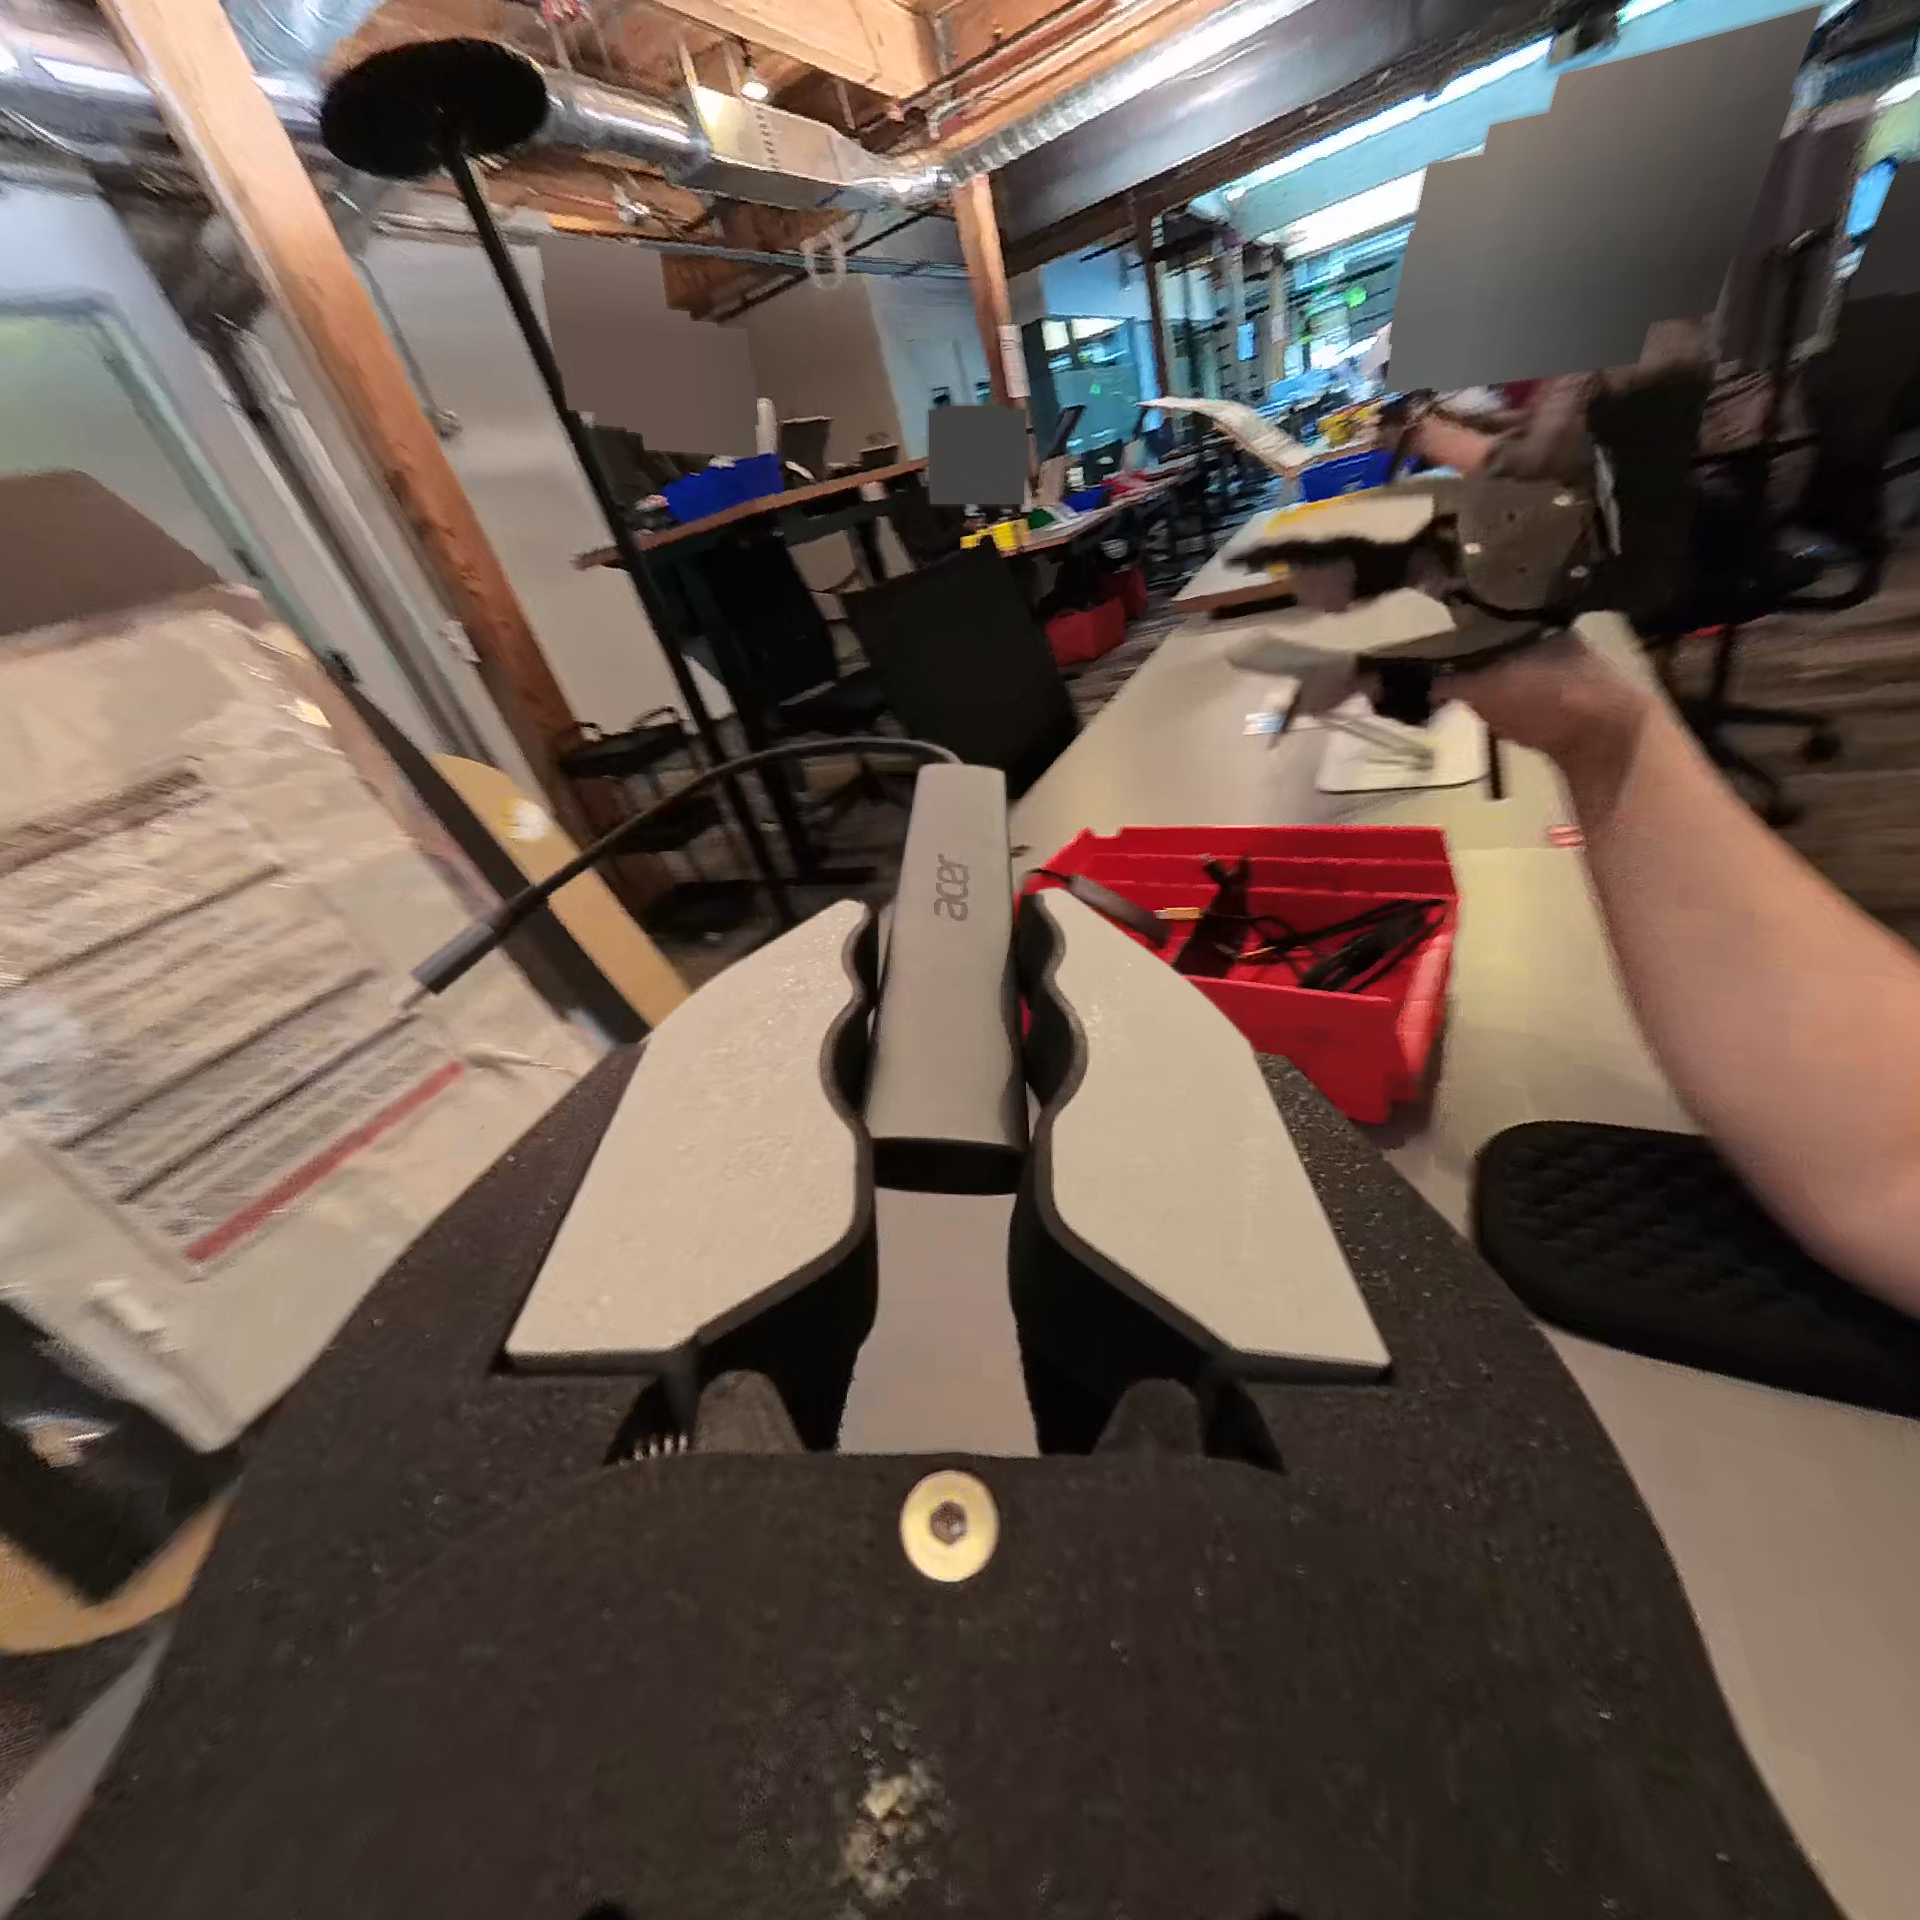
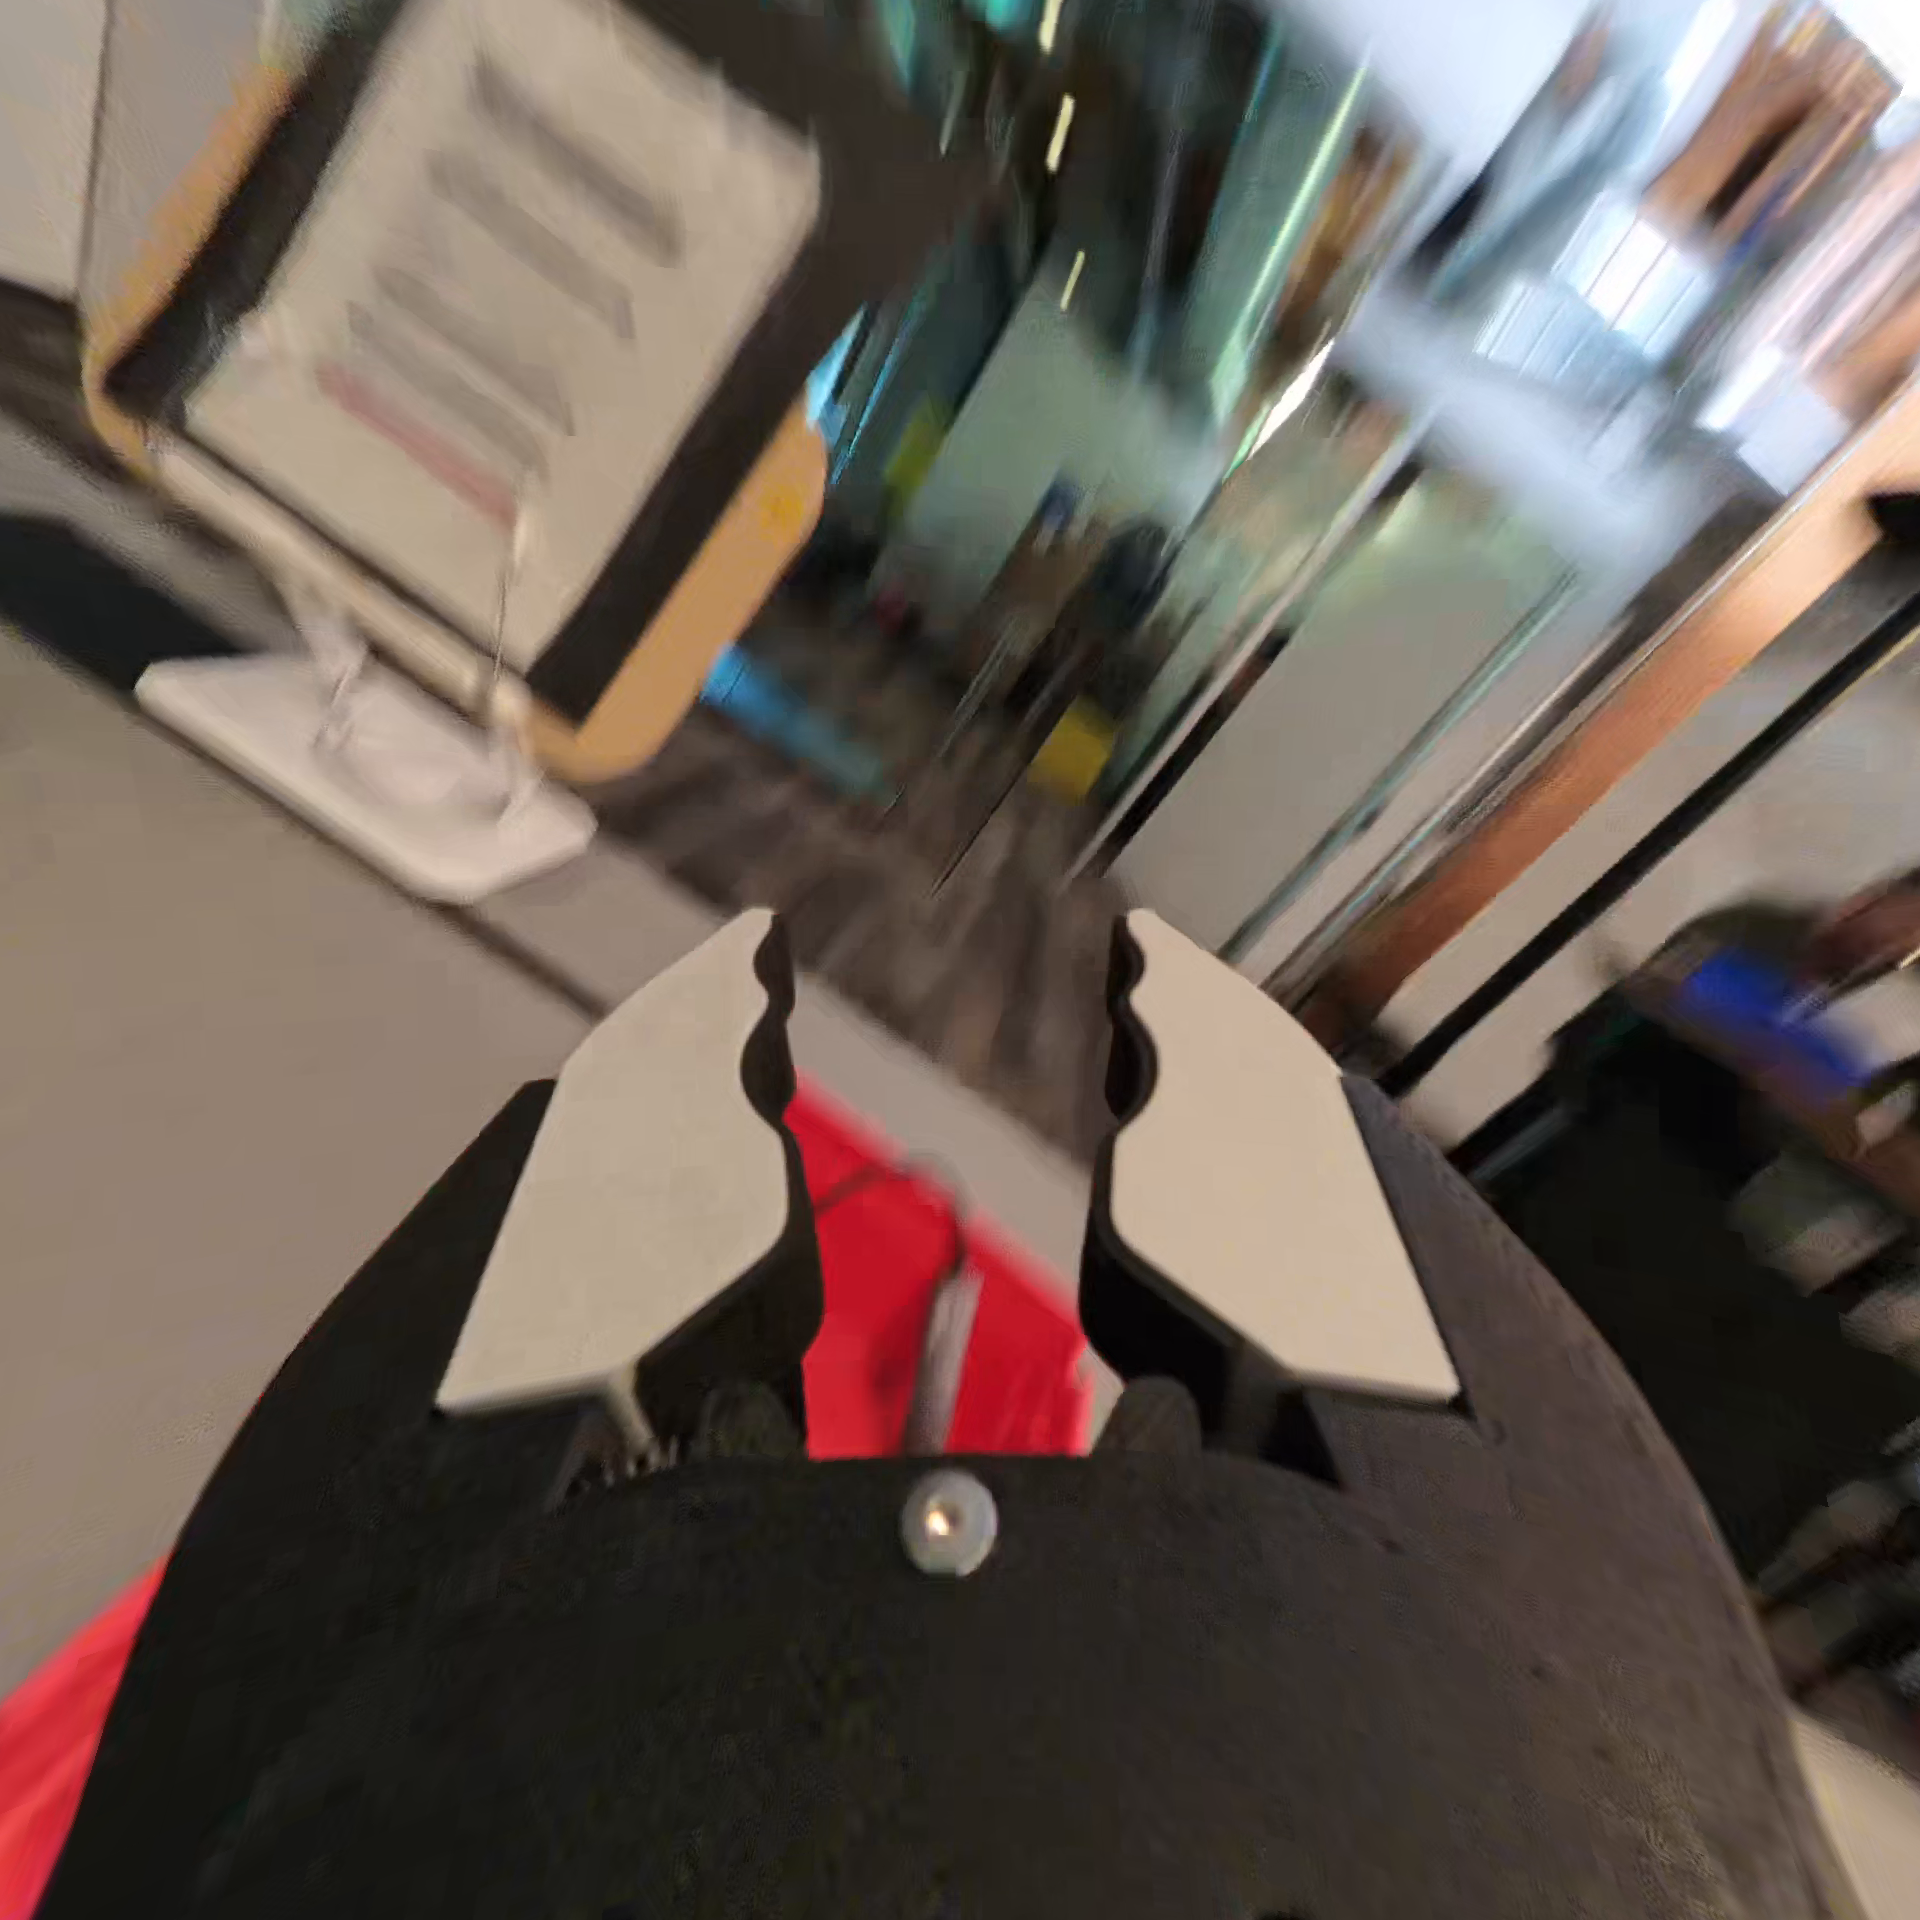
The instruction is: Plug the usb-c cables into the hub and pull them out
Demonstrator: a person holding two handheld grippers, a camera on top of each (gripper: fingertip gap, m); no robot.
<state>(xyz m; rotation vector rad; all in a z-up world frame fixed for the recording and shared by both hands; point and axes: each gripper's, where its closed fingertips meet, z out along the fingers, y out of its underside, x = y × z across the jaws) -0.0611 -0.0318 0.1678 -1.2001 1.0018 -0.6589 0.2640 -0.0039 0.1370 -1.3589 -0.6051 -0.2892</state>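
In the left wrist view my left gripper (image 1: 945, 914) is shut on a grey hub (image 1: 951, 966) and holds it lifted above the table. The hub's own black cable (image 1: 665, 810) curves off to the left and ends in a free plug (image 1: 442, 971). Loose black cables (image 1: 1340, 935) lie in a red bin (image 1: 1340, 1023) just right of the hub. My right gripper (image 1: 1299, 608) shows far up at the right, held in a hand, open. In the right wrist view my right gripper (image 2: 945, 945) is open and empty above the red bin (image 2: 997, 1320); that view is blurred.
A grey table (image 1: 1195, 707) runs away ahead. A framed sign on a white stand (image 2: 457, 343) stands at the table's edge. A black mesh pad (image 1: 1662, 1247) lies at the right under a person's forearm (image 1: 1756, 997). A black lamp pole (image 1: 582, 447) and chairs stand beyond.
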